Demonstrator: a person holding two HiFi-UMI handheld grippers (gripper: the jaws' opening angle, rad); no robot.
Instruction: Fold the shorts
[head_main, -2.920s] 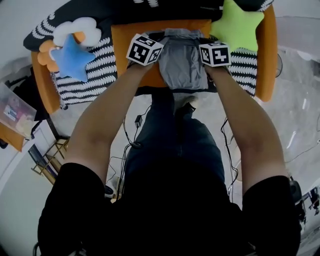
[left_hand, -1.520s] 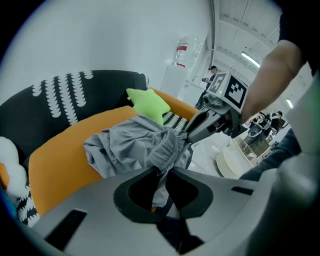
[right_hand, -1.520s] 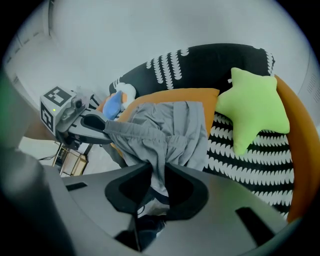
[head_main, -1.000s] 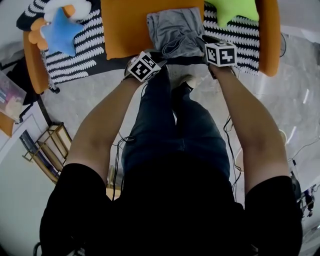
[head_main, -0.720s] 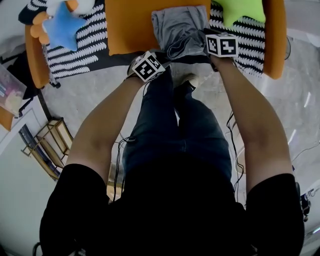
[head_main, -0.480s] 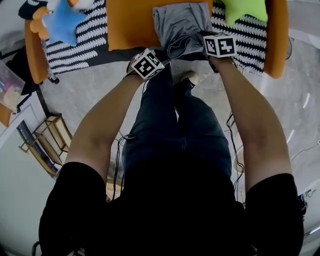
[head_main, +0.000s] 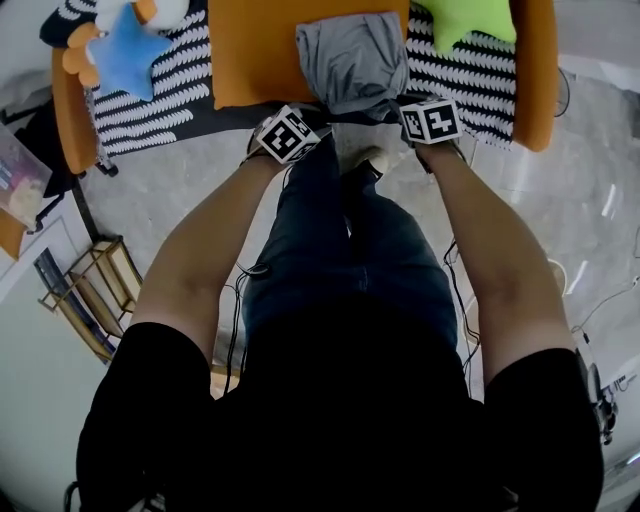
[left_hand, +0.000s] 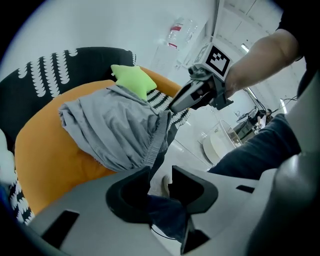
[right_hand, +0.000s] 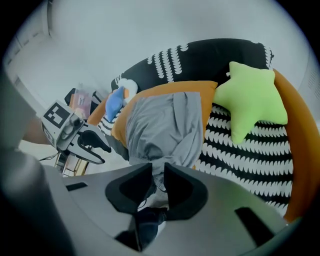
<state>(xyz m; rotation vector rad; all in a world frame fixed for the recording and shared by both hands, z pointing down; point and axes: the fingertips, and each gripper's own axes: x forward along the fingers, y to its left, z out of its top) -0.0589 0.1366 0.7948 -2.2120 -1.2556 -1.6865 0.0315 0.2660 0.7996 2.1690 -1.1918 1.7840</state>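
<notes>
Left gripper view: left tool (left_hand: 161, 174) jaws apart, just been opening, empty; only trouser leg and floor between them. Just ahead, up-left of it: shorts (left_hand: 115, 127) bunched on orange cushion (left_hand: 45, 145). Nearer one: right tool (right_hand: 158, 171), jaws just been closing, nipped on shorts' near edge.
</notes>
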